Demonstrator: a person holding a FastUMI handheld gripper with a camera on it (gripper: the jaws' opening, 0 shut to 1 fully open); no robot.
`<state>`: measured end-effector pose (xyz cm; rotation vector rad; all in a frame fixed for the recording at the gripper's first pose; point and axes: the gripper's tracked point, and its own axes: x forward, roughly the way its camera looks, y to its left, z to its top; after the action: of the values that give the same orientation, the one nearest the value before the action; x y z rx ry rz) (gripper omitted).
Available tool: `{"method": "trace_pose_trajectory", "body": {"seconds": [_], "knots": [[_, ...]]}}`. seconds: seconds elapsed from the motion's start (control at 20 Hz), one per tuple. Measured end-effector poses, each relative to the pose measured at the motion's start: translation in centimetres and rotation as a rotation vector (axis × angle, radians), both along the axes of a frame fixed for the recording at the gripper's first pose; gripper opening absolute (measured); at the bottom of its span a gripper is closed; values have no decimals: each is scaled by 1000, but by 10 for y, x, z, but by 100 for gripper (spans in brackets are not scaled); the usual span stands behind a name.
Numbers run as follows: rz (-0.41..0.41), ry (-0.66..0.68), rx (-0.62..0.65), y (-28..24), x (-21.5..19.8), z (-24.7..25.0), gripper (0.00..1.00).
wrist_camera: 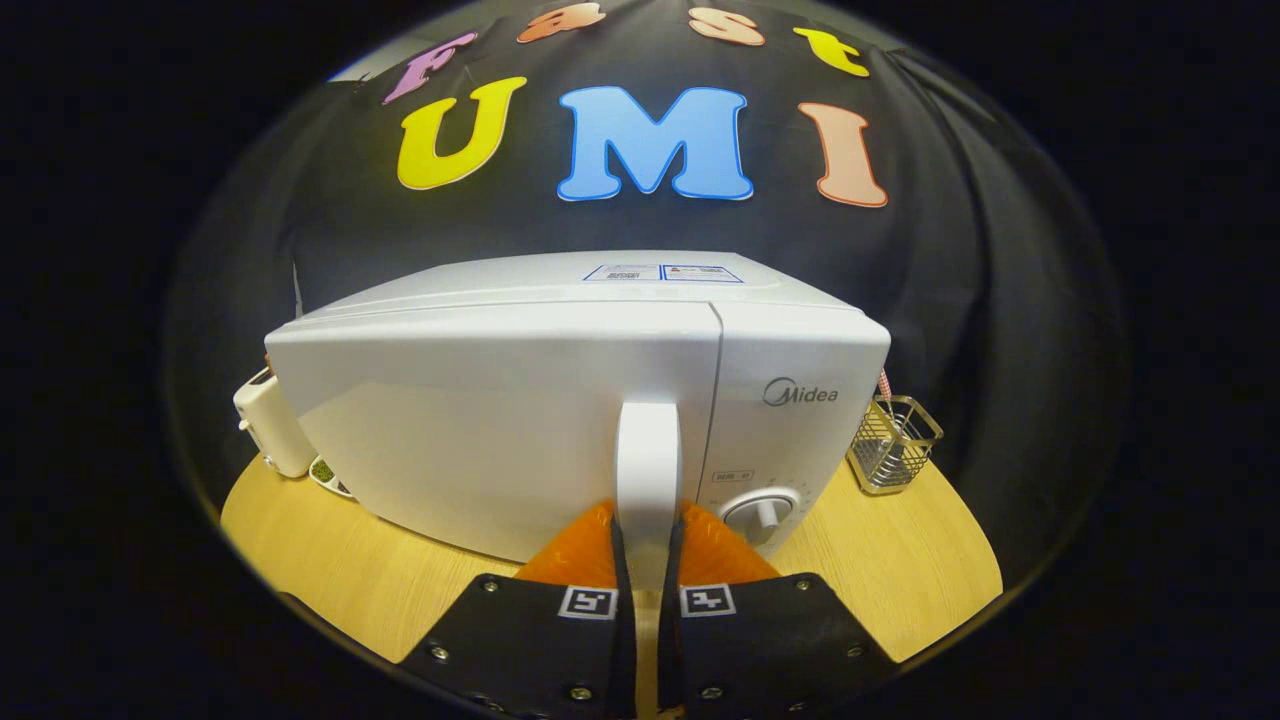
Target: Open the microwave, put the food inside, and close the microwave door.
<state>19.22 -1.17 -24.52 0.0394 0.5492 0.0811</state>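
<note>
Gripper view, lower centre: the hand-held gripper (647,560) clamps both fingers on the microwave (560,420) door handle (648,470); opening looks barely begun, loading and closing remain.

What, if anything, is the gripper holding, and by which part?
The gripper is closed on the microwave door's upright handle, jaws pressing its lower end from either side. The door looks shut or barely open.

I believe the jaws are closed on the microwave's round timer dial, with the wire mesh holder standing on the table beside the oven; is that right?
Not quite. In the gripper view the gripper has its jaws closed on the door handle of the microwave, not on the timer dial, which sits free beside them. The wire mesh holder does stand on the table beside the oven.
</note>
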Motion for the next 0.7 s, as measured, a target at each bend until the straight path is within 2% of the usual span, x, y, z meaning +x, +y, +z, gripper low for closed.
{"method": "trace_pose_trajectory", "body": {"seconds": [0.7], "knots": [[-24,75,-9,1,-5,0,9]]}}
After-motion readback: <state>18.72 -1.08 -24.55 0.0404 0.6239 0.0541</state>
